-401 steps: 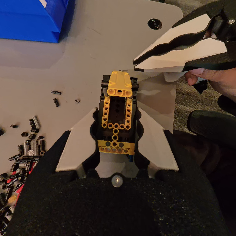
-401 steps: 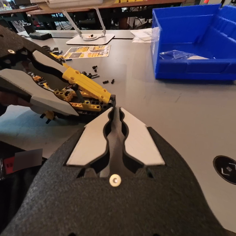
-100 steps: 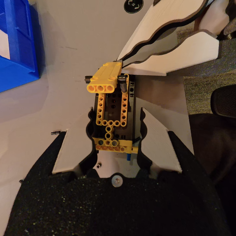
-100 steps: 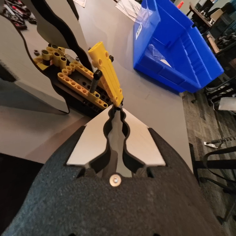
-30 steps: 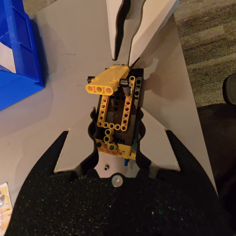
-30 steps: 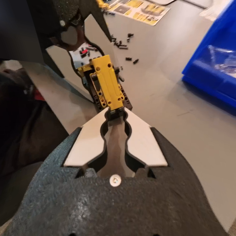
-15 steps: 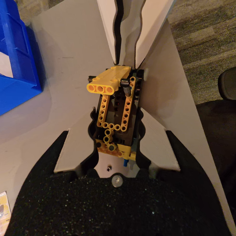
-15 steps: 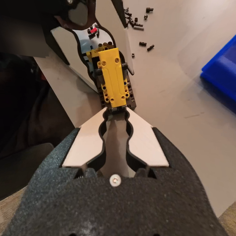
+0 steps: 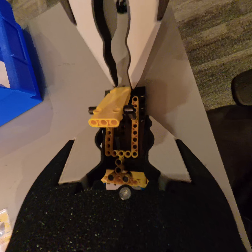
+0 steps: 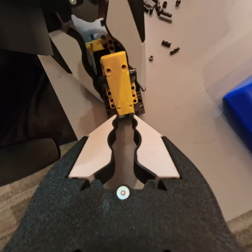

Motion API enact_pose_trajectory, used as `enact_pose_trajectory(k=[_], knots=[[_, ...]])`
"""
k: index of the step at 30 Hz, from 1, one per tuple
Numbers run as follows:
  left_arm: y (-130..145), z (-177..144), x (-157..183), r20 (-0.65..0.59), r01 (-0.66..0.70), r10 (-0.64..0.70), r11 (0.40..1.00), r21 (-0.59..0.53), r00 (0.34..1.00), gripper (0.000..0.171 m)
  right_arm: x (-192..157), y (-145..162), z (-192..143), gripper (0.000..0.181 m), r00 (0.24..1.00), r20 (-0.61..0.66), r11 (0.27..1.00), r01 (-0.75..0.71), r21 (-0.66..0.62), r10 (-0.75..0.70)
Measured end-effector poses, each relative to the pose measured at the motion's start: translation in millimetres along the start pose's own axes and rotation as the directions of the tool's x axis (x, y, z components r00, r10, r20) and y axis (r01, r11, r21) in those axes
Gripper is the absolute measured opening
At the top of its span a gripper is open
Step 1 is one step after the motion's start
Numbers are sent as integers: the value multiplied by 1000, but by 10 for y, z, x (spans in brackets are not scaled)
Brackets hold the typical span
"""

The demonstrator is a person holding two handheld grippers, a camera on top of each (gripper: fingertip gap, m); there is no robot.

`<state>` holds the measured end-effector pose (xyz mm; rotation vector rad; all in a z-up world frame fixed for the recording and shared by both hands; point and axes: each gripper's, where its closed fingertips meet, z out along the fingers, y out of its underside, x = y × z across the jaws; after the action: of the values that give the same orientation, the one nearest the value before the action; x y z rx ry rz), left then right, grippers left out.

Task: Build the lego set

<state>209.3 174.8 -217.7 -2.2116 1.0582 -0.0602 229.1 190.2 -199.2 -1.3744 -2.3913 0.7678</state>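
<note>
A black and yellow brick model point(image 9: 135, 136) rests on the grey table point(image 9: 68, 95), close to its corner. My left gripper point(image 9: 124, 130) is shut on the model's two long sides. A yellow panel point(image 9: 109, 107) is hinged at the model's far end and tilts up off it. My right gripper point(image 10: 124, 116) meets the left one head-on and pinches the hinge end of the panel point(image 10: 118, 84) with its tips. The right gripper's fingers point(image 9: 136, 54) show at the top of the left wrist view. The left gripper's fingers point(image 10: 126, 34) show beyond the model in the right wrist view.
A blue bin point(image 9: 16, 68) stands on the table and also shows in the right wrist view point(image 10: 242, 103). Several small dark loose pieces point(image 10: 165, 43) lie past the model. Carpet point(image 9: 211, 40) and a dark chair point(image 9: 242, 92) lie beyond the table edge. Left and right tips are no more than a few centimetres apart.
The right gripper swung from the model's side to its far end and now holds the panel's hinge end with its tips wider apart. The model sits deeper between the left fingers.
</note>
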Motion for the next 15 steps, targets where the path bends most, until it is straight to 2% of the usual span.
enact_pose_trajectory(k=[3,5,6,10,14,15], knots=[[-20,16,-1,-10,29,-29,997,69,1000,62,-2,17,9,18,999,46,992,14,-128,-8],[-20,22,-2,-19,26,-25,998,51,999,62,-57,78,46,8,996,84,982,32,-187,-17],[-18,26,-1,-24,28,-27,999,42,999,62,-90,70,49,1,995,104,983,29,-183,-10],[-18,25,-1,-19,25,-24,999,48,1000,62,-82,68,41,2,999,52,992,-7,-126,14],[-34,31,9,-22,16,-15,998,56,1000,63,-81,76,16,4,993,25,993,-110,-47,112],[-42,28,17,-26,18,-17,999,51,1000,63,-94,94,2,10,992,14,992,-124,-30,125]])
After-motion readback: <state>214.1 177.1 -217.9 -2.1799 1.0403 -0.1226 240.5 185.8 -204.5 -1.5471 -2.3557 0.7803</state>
